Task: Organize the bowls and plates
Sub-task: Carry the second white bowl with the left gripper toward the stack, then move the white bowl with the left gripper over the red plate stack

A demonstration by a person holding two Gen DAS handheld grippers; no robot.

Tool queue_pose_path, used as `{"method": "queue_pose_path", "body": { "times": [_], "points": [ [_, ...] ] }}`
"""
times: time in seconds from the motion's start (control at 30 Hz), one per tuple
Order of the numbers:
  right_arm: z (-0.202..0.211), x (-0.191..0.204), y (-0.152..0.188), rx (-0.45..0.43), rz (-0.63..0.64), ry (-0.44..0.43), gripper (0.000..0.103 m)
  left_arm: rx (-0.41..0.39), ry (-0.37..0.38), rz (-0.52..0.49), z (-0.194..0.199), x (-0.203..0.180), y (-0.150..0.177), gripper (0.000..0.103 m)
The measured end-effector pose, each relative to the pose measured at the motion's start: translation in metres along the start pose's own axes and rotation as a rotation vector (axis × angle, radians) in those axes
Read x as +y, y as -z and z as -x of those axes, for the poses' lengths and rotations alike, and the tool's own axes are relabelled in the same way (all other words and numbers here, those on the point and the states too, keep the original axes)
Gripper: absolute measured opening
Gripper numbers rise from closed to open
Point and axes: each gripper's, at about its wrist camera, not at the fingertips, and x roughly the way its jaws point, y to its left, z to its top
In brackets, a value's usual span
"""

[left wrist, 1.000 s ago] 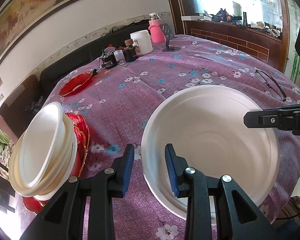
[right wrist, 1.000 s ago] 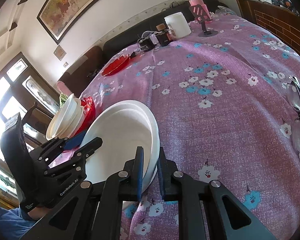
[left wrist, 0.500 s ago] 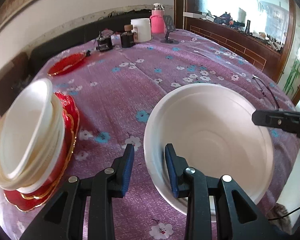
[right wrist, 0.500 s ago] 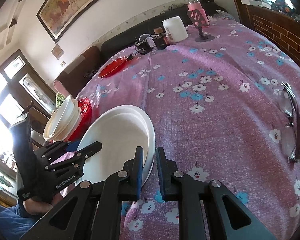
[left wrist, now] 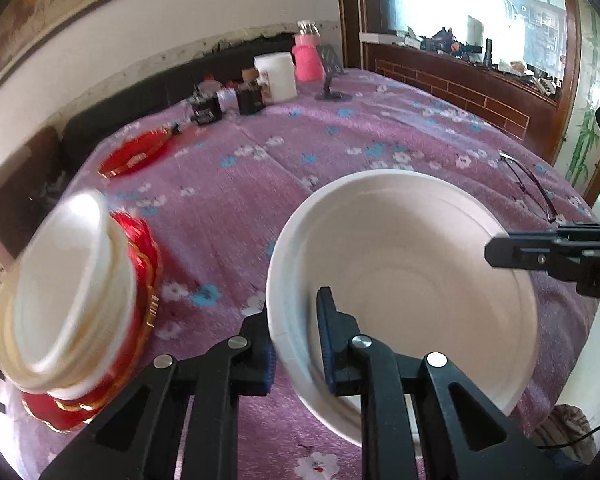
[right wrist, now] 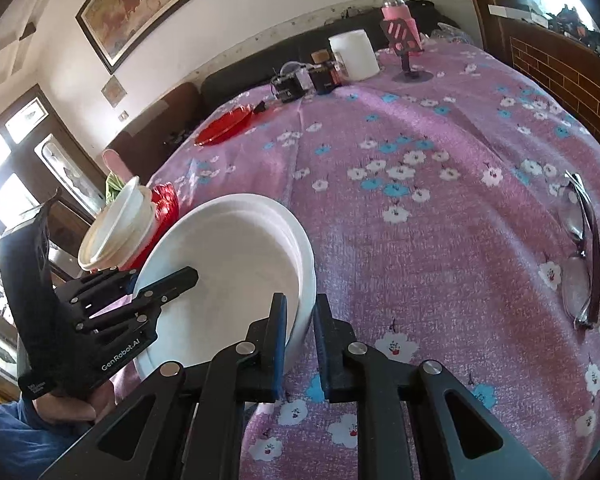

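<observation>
Each of the 2 fisheye views looks forward along its own fingers, low and close over the purple floral tablecloth [left wrist: 240, 208] toward the far wall. Both share the white plate [left wrist: 412, 280] (seen from opposite rims) and the far red dish [right wrist: 224, 124].

Home dining/living room. Landmark: round table in a purple flowered tablecloth [right wrist: 440, 208]. Behind it, a dark sofa [right wrist: 236, 76] along the wall with a framed painting [right wrist: 140, 4] above. On the table's far edge, a pink bottle [right wrist: 394, 8] and white mug [right wrist: 354, 54]; eyeglasses [right wrist: 580, 252] near its right edge. Right of it, a brick-faced sill [left wrist: 460, 88] under a window.
</observation>
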Motion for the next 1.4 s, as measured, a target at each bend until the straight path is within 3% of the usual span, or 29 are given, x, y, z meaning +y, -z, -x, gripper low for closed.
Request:
{"method": "queue_pose_path", "body": {
  "times": [0.2,0.7,1.4],
  "points": [
    [0.002,0.017,-0.008,-0.022,0.047,-0.012,0.014,-0.047,-0.070,-0.007,0.013,0.011,-0.006,0.017],
    [0.016,0.079,-0.050,-0.097,0.178,-0.059,0.014,-0.174,-0.156,0.079,0.069,0.057,-0.024,0.017],
    [-0.023,0.176,-0.101,-0.082,0.269,-0.184,0.014,-0.204,-0.303,0.232,0.115,0.152,-0.020,0.018]
  ]
}}
